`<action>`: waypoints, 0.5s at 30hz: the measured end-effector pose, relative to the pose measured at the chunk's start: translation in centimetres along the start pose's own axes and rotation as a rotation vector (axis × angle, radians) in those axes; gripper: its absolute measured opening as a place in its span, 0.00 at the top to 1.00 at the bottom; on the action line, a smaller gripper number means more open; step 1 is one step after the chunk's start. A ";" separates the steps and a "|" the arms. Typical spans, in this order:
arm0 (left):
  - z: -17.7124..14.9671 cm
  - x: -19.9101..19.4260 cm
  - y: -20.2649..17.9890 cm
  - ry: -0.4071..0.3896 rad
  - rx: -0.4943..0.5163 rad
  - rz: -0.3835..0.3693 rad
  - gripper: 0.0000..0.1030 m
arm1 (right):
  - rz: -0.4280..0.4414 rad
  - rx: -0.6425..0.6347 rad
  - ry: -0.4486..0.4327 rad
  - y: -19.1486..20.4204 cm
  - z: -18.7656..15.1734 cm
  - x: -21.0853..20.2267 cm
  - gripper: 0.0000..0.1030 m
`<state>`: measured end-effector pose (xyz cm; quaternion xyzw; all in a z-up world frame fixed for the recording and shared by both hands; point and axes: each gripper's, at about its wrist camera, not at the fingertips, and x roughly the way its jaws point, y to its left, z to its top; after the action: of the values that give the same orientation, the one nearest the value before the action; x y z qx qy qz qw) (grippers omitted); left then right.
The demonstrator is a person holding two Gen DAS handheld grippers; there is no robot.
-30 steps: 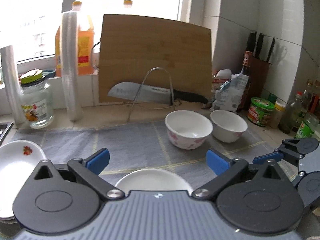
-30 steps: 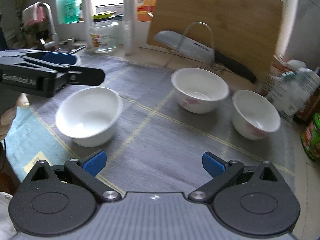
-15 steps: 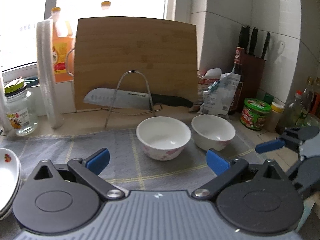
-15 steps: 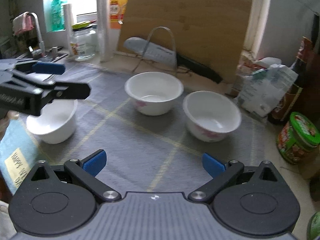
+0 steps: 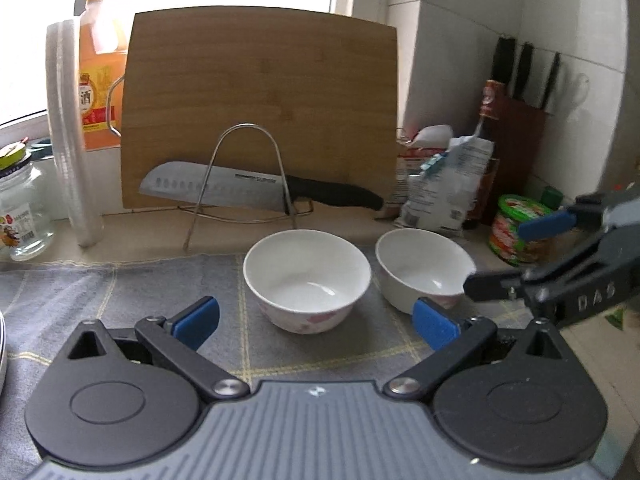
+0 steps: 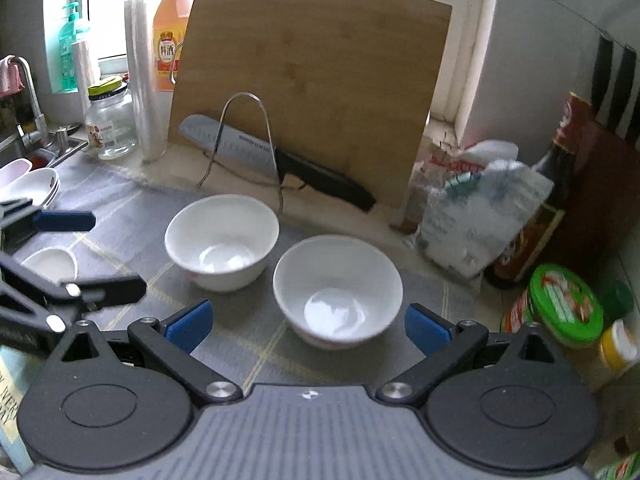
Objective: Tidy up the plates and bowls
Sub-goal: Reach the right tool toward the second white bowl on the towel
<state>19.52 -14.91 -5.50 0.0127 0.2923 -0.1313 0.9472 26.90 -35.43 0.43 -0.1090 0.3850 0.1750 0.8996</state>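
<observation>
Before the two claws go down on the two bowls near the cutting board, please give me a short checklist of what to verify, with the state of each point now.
1. Left claw open and empty: ok.
2. Right claw open and empty: ok.
3. Left bowl upright, nothing inside, lined up between the left claw's fingers: ok.
4. Right bowl upright, nothing inside, between the right claw's fingers: ok.
5. Gap between the two bowls: they stand very near each other; whether they touch, cannot tell.
6. Knife out of the path: ok, it rests in the wire stand behind the bowls, against the cutting board.
</observation>
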 end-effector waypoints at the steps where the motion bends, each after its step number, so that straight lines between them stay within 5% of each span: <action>1: 0.1 0.3 -0.2 0.010 0.002 0.000 0.01 | 0.004 0.001 -0.003 -0.1 0.4 0.3 0.00; 9: -0.2 1.1 -0.1 -0.013 -0.053 -0.050 0.01 | 0.065 -0.025 -0.024 -0.1 3.0 2.1 0.00; 15: 0.0 2.9 -0.7 0.023 -0.039 0.055 0.01 | 0.115 -0.053 -0.007 -0.2 4.4 4.1 0.00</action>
<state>21.61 -16.28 -7.09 0.0039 0.3050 -0.0995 0.9471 32.47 -33.25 0.44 -0.1100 0.3826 0.2371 0.8861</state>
